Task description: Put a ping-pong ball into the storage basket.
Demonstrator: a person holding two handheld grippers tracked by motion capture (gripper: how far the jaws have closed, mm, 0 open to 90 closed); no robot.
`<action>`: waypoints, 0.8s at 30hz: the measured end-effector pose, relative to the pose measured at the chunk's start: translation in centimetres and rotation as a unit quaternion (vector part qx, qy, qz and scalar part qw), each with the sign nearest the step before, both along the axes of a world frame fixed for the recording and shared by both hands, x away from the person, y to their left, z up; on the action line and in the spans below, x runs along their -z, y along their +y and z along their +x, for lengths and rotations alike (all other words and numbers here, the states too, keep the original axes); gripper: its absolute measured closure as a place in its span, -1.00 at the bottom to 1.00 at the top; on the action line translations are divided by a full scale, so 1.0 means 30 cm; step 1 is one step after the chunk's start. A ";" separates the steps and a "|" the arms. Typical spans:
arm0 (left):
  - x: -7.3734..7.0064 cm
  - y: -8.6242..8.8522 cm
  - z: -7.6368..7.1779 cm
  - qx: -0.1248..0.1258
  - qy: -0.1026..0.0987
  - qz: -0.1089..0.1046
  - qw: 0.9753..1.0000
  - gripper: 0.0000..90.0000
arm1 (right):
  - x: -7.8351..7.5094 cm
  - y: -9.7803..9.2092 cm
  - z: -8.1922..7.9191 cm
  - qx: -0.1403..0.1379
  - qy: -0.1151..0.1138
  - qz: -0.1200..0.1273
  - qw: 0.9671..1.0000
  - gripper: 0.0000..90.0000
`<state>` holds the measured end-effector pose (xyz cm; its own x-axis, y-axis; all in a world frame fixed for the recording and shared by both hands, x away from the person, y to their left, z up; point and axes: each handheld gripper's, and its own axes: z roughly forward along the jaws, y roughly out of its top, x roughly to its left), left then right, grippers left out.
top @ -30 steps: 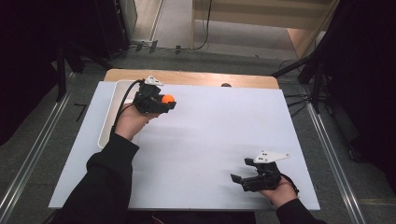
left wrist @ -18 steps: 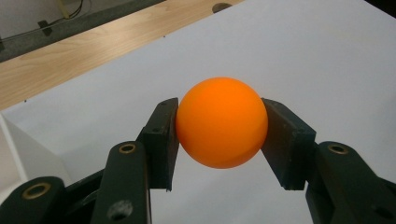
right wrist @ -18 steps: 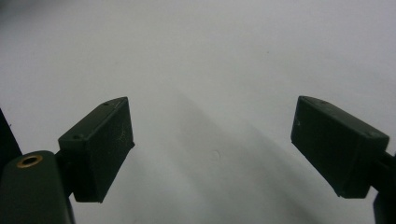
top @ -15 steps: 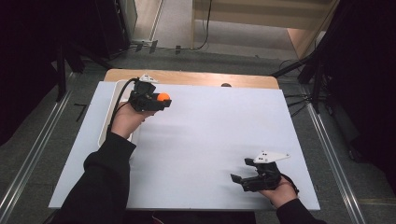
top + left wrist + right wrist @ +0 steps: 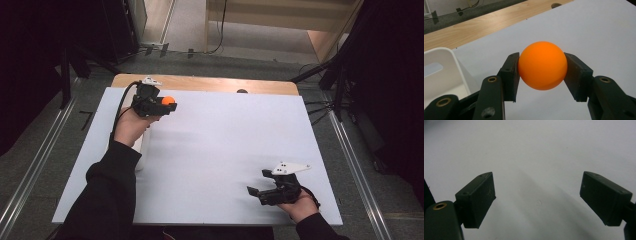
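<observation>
While the left hand-held gripper [image 5: 167, 102] has the orange ball [image 5: 542, 65] pinched between its two black jaws, the thing to do, I'd say, is keep that squeeze steady and gentle, since a smooth round ball could pop out sideways if the jaws slip off its middle. It hangs over the far left part of the table [image 5: 225, 150], just beside a white bin [image 5: 441, 72], so a slow, level carry looks wise. That ball is plain, bright orange, matte and unmarked, gripped right across its widest part. Over on the right, the other hand-held gripper [image 5: 256, 192] rests low near the table's front edge, jaws spread wide with nothing between them.
</observation>
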<state>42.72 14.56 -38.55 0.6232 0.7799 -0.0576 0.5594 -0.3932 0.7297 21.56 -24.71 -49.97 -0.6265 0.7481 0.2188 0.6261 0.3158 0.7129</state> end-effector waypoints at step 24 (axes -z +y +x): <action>-0.008 0.106 0.040 -0.061 0.000 -0.012 0.998 0.11 | 0.002 0.000 0.000 0.001 0.002 0.000 1.000 -0.74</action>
